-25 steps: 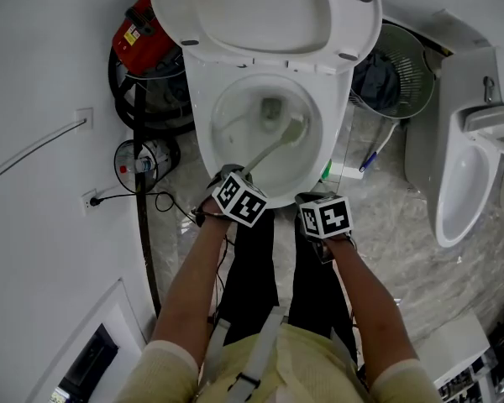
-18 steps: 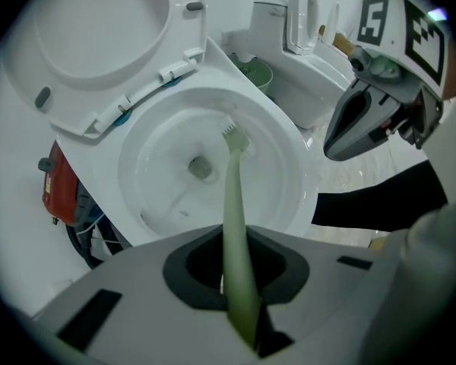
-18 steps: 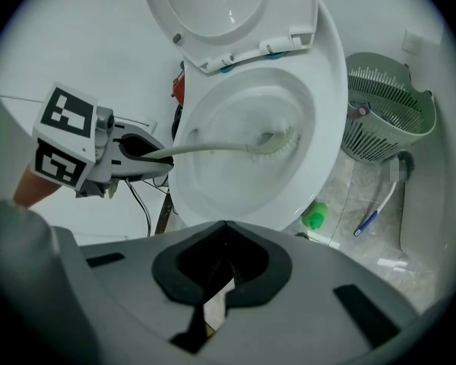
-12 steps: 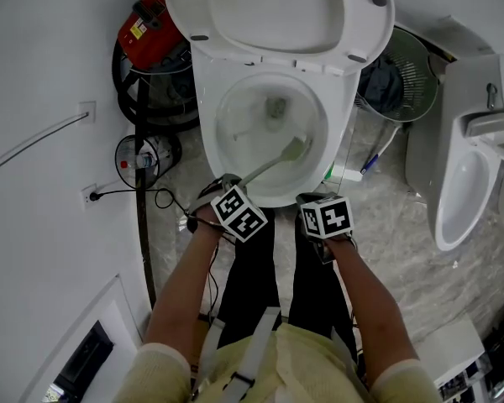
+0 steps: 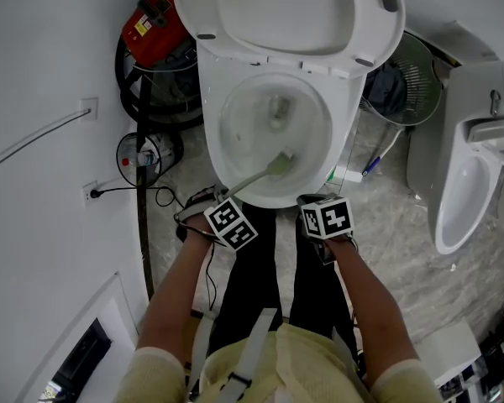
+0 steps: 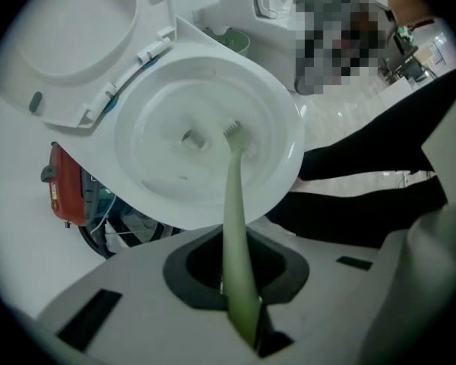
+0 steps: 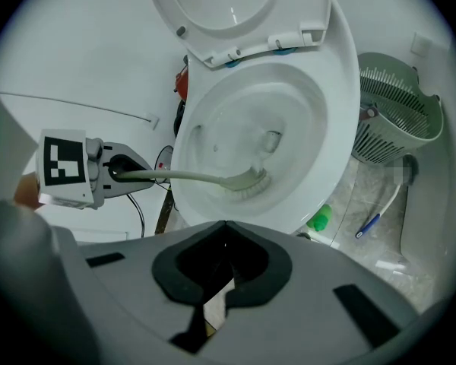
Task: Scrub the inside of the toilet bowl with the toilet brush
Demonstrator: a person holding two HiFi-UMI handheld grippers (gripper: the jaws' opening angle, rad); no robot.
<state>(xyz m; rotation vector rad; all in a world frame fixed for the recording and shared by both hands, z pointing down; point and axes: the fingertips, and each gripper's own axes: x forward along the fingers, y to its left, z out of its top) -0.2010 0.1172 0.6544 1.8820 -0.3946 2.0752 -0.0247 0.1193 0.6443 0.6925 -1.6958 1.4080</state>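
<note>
The white toilet bowl stands with its seat and lid raised. My left gripper is shut on the pale green toilet brush handle. The brush head lies against the near inner wall of the bowl, also seen in the right gripper view as brush head inside the bowl. My right gripper hovers shut and empty just right of the left one, in front of the bowl's front rim. The left gripper shows at the left of the right gripper view.
A red machine and coiled black hose sit left of the toilet. A green basket and a urinal are on the right. A small green bottle and a blue pen lie on the floor.
The left gripper has drawn back and to the left, pulling the brush head from the right side of the bowl toward the near wall. The right gripper stayed put.
</note>
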